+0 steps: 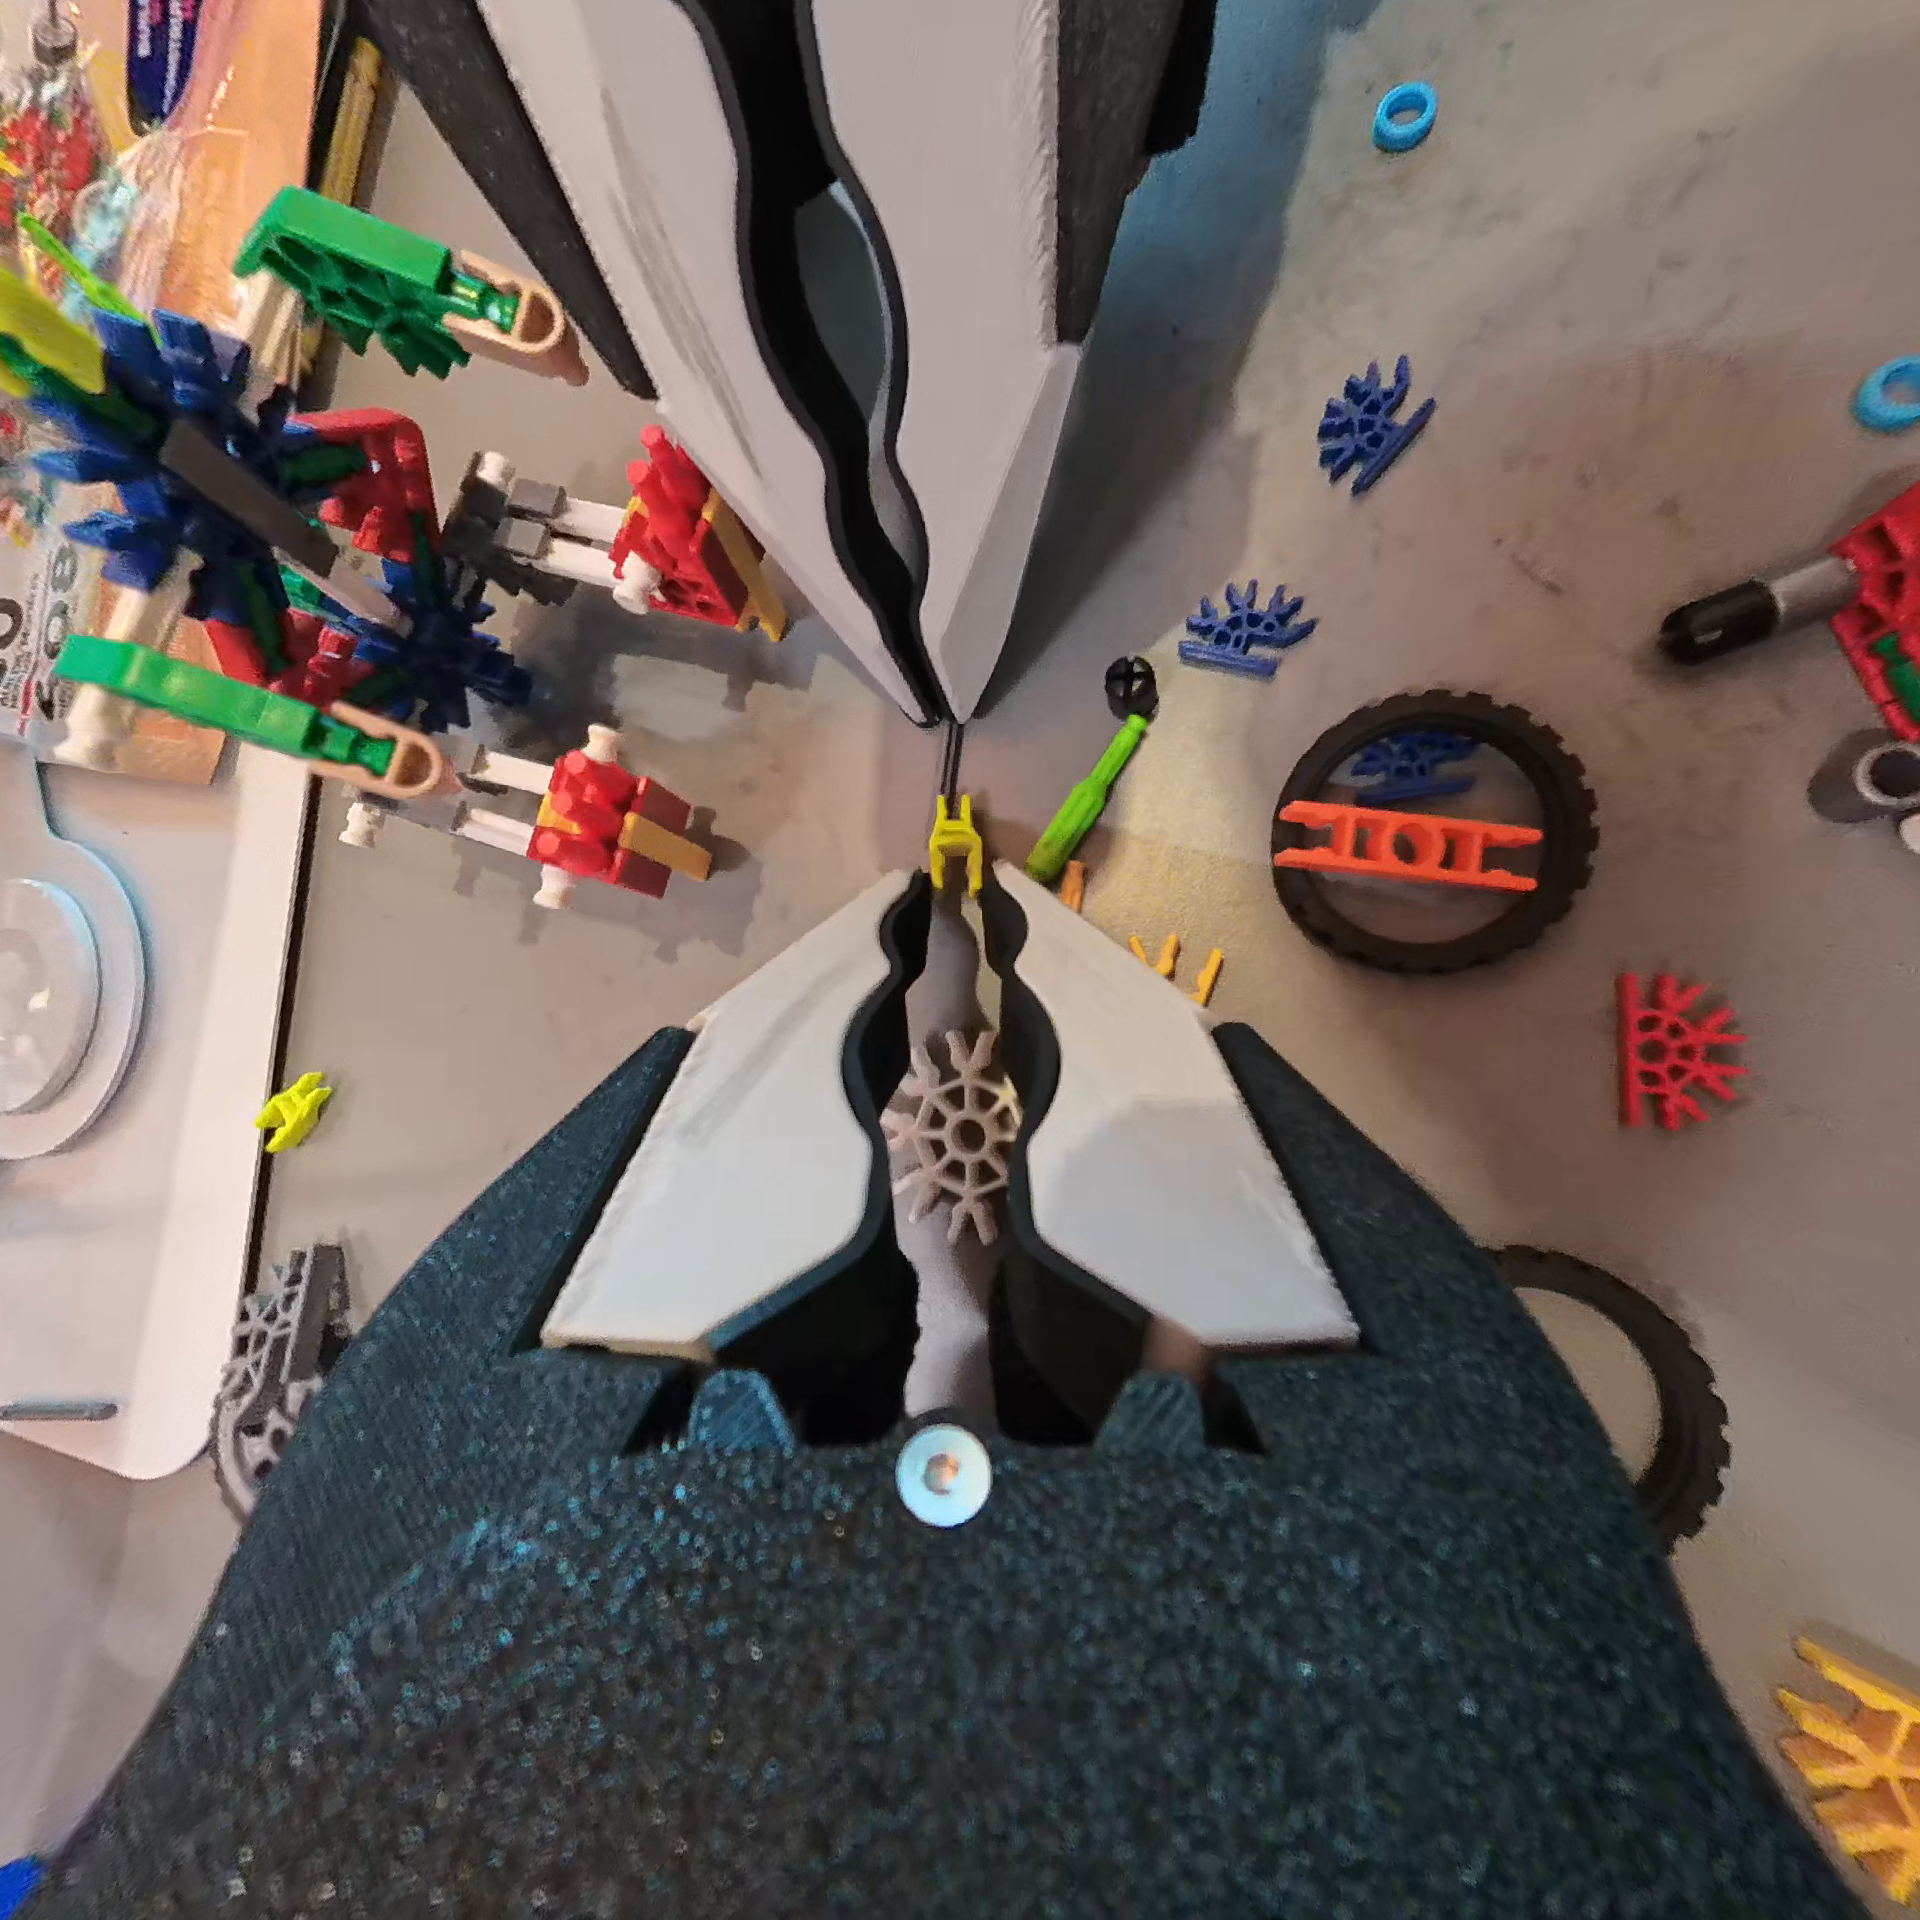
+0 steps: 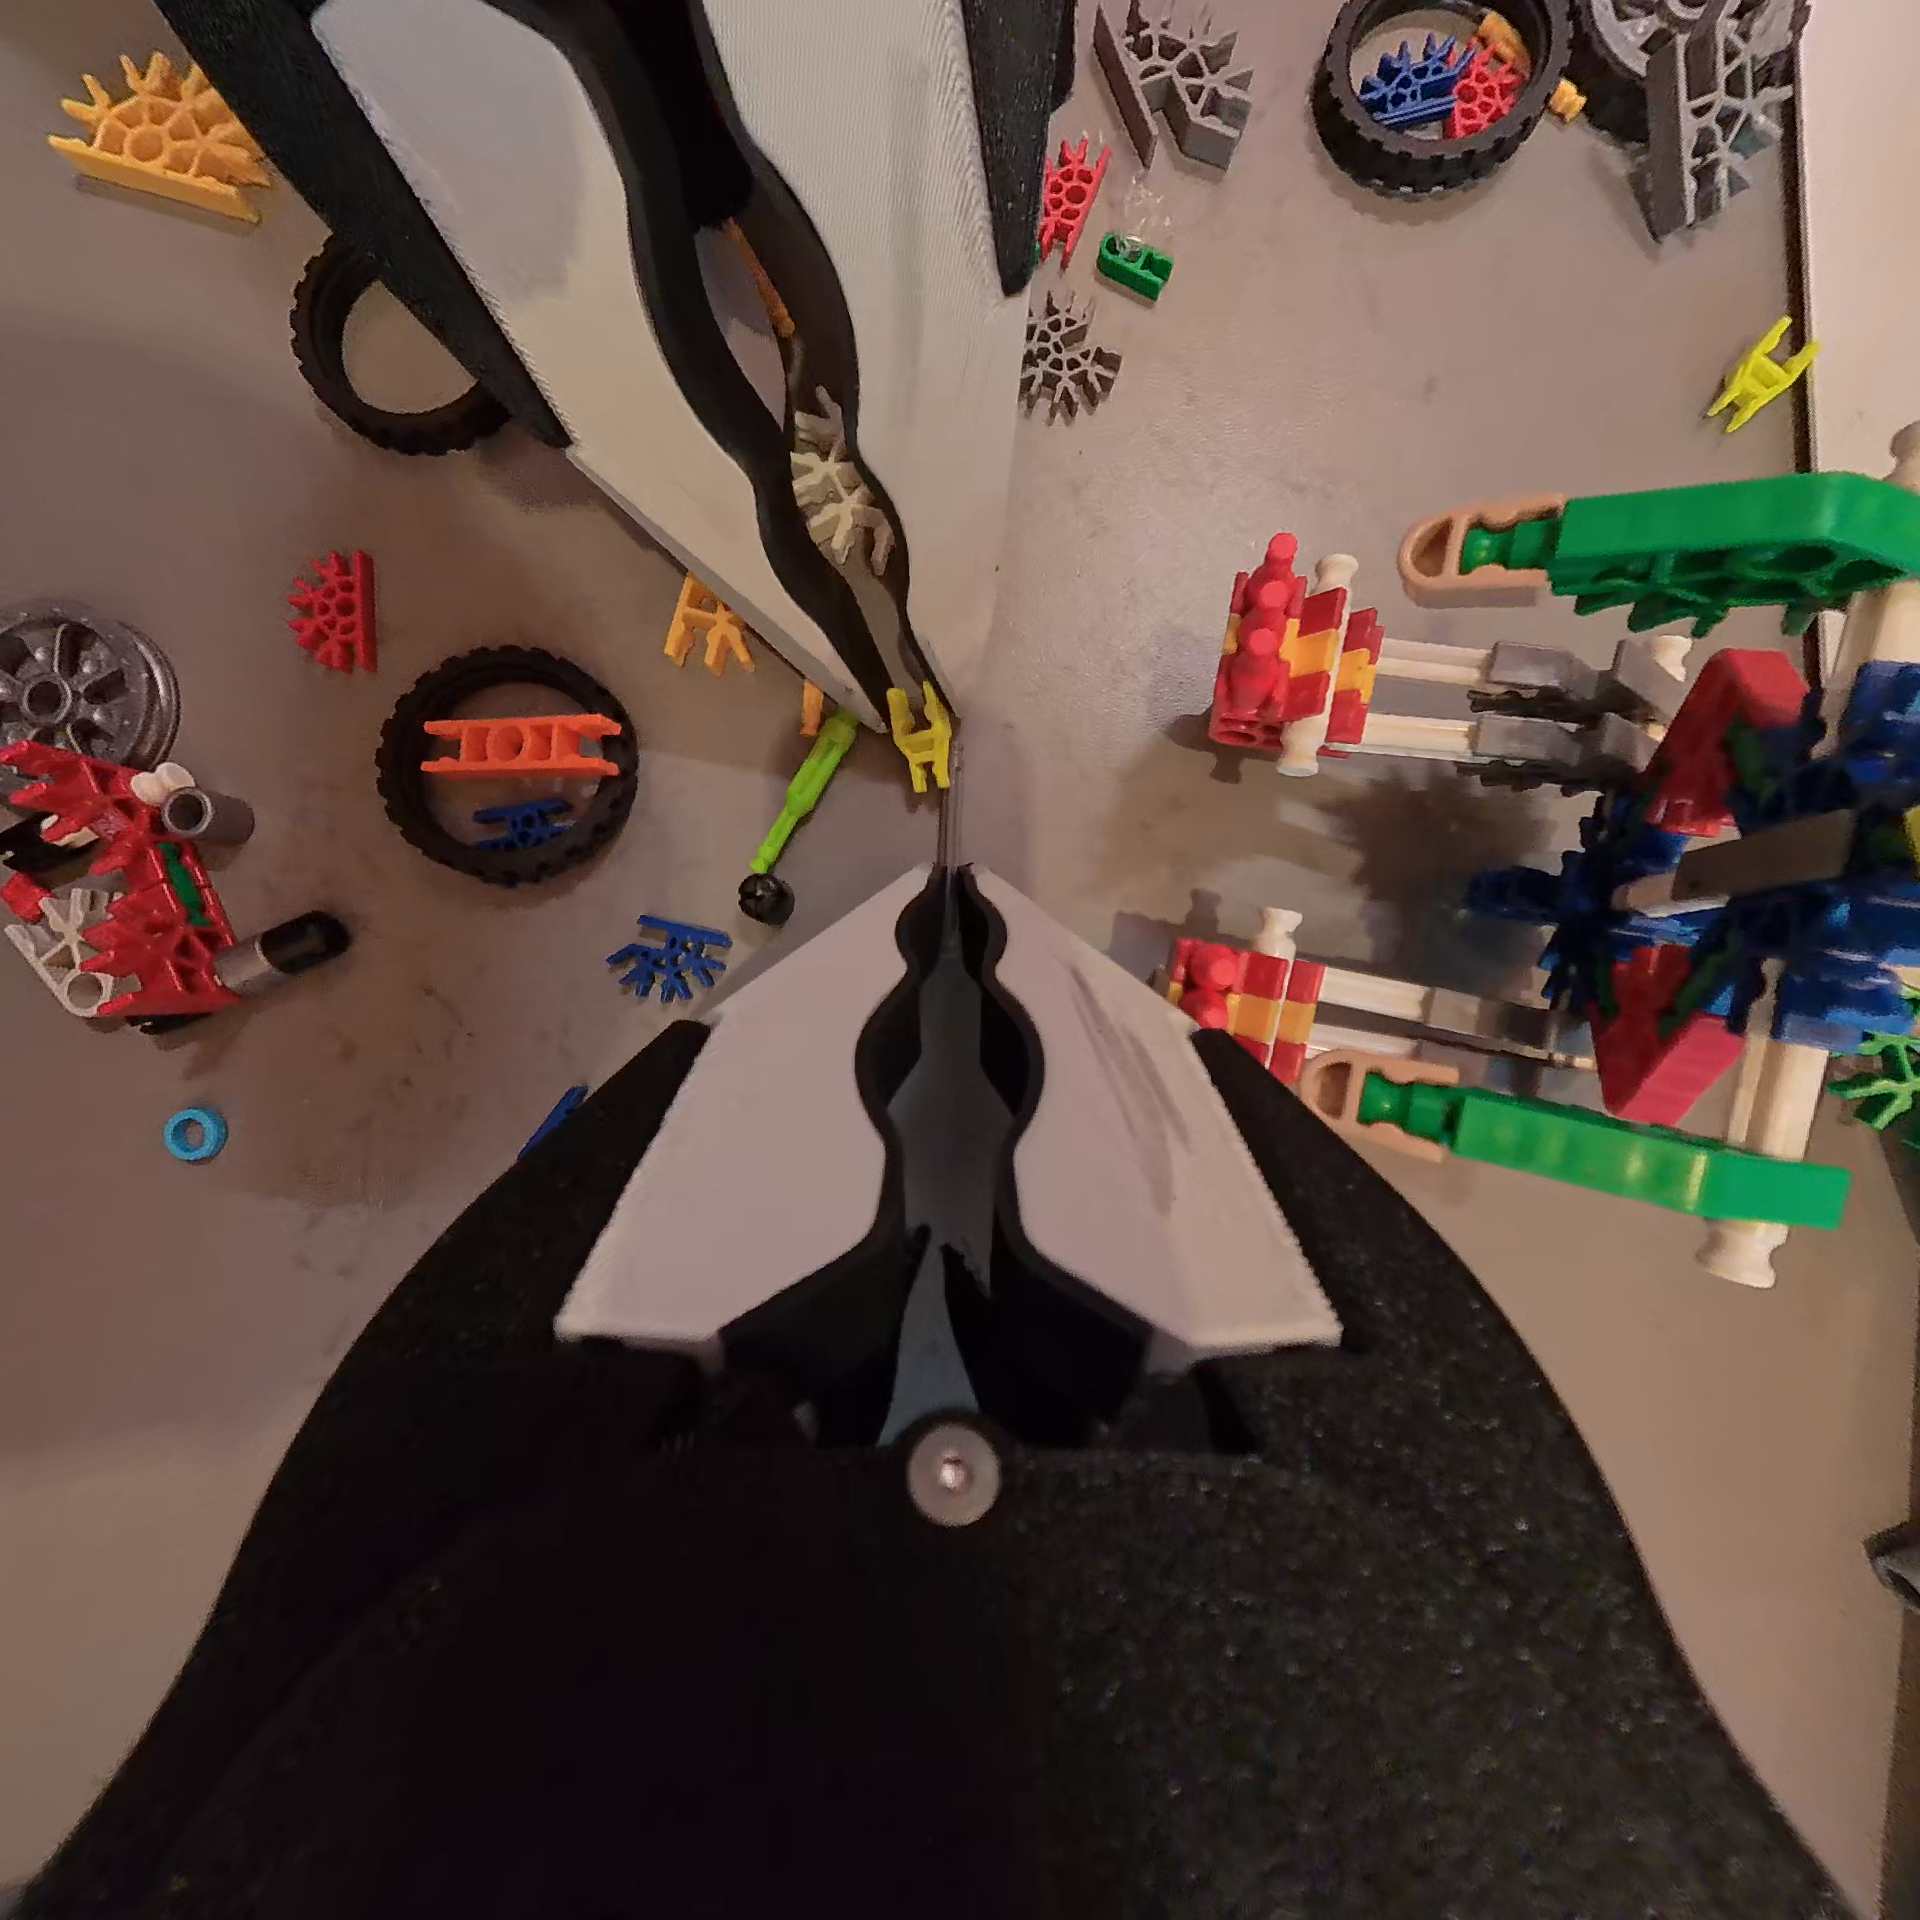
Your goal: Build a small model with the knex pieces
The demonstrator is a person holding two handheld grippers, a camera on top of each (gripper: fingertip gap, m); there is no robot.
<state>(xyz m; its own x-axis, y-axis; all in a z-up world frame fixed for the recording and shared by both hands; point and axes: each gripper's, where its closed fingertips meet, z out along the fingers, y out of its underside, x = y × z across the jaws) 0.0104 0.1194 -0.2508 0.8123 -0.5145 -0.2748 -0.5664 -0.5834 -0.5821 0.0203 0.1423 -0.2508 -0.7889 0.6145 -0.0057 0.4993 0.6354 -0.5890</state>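
At frame left stood a built toy model (image 1: 343, 582); at centre the left claw (image 1: 954, 883) clamped a yellow clip (image 1: 956, 854), the right claw (image 2: 948, 871) pinched a thin black rod (image 2: 943, 821); at right lay a tyre (image 1: 1434, 831) on the desk (image 1: 1558, 1195)

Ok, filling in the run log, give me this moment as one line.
left claw: shut on yellow clip | right claw: shut on thin black rod | rod tip at clip | over grey table
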